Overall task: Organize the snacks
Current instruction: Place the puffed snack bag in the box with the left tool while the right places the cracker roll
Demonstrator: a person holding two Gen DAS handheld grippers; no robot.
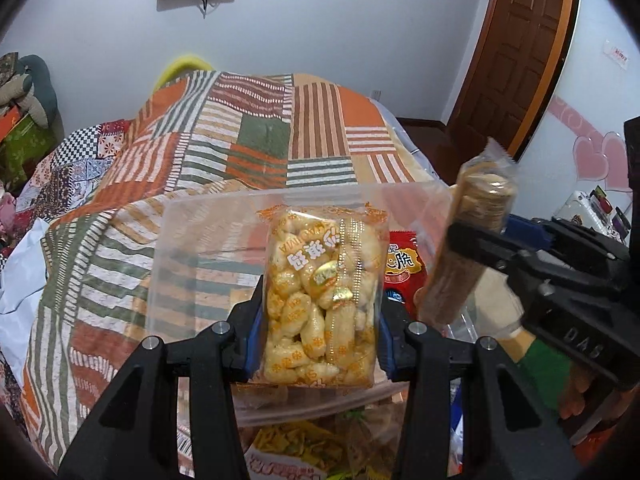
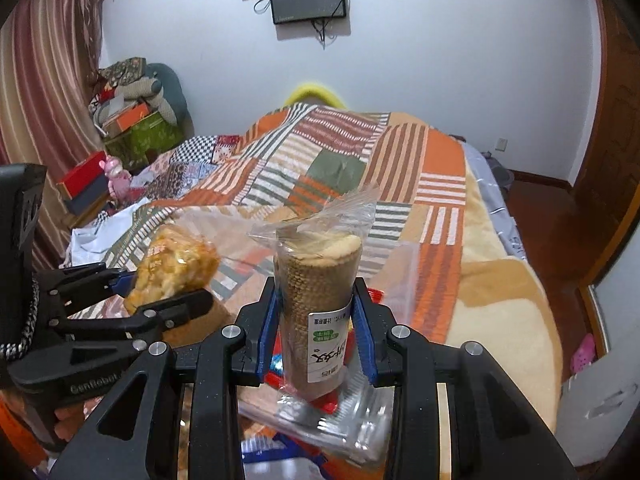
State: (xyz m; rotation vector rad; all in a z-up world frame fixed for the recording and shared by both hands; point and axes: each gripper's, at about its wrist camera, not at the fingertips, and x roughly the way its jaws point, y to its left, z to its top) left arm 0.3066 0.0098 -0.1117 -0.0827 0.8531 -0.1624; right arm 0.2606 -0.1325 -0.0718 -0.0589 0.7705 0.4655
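Observation:
My left gripper is shut on a clear bag of yellow puffed snacks, held upright over a clear plastic bin. The bag also shows in the right wrist view, with the left gripper at the left. My right gripper is shut on a clear-wrapped roll of brown biscuits with a white label, held upright. In the left wrist view the roll stands at the right, in the right gripper. A red snack packet lies in the bin.
The bin rests on a bed with an orange, green and white patchwork blanket. More snack packets lie below the grippers. Boxes and bags are piled at the left wall. A brown door stands at the right.

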